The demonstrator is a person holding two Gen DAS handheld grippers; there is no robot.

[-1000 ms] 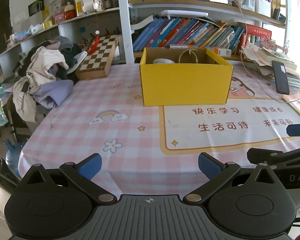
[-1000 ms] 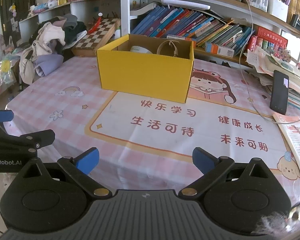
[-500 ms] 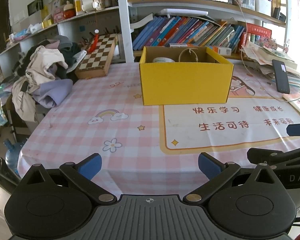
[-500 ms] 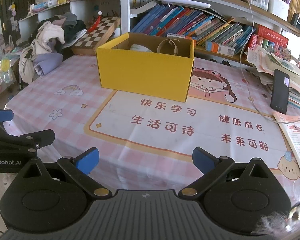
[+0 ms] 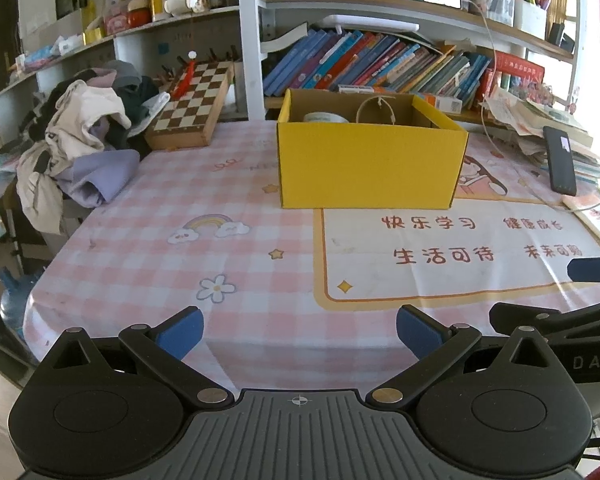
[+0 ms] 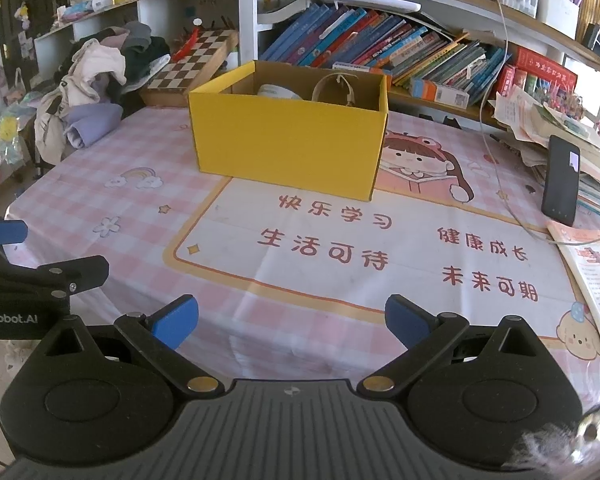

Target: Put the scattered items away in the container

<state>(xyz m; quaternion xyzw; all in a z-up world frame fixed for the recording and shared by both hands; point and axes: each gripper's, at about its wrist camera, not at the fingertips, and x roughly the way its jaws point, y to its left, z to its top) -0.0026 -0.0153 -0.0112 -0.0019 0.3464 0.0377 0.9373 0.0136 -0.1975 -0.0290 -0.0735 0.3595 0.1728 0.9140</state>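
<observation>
A yellow cardboard box (image 5: pixel 368 166) (image 6: pixel 288 152) stands open on the pink checked tablecloth, far from both grippers. Inside it I see a white roll of tape (image 5: pixel 325 118) (image 6: pixel 278 91) and a thin ring-shaped item (image 5: pixel 376 110) (image 6: pixel 334 90). My left gripper (image 5: pixel 300 330) is open and empty near the table's front edge. My right gripper (image 6: pixel 292 320) is open and empty, beside it on the right. Each gripper's finger shows at the edge of the other's view.
A chessboard box (image 5: pixel 192 108) and a pile of clothes (image 5: pixel 80 140) lie at the back left. A black phone (image 6: pixel 560 180), papers and a white cable (image 6: pixel 500 184) lie at the right. Bookshelves (image 5: pixel 380 64) stand behind the box.
Both views have shifted very slightly; the box looks a touch nearer in the right wrist view. Both grippers stay open and empty.
</observation>
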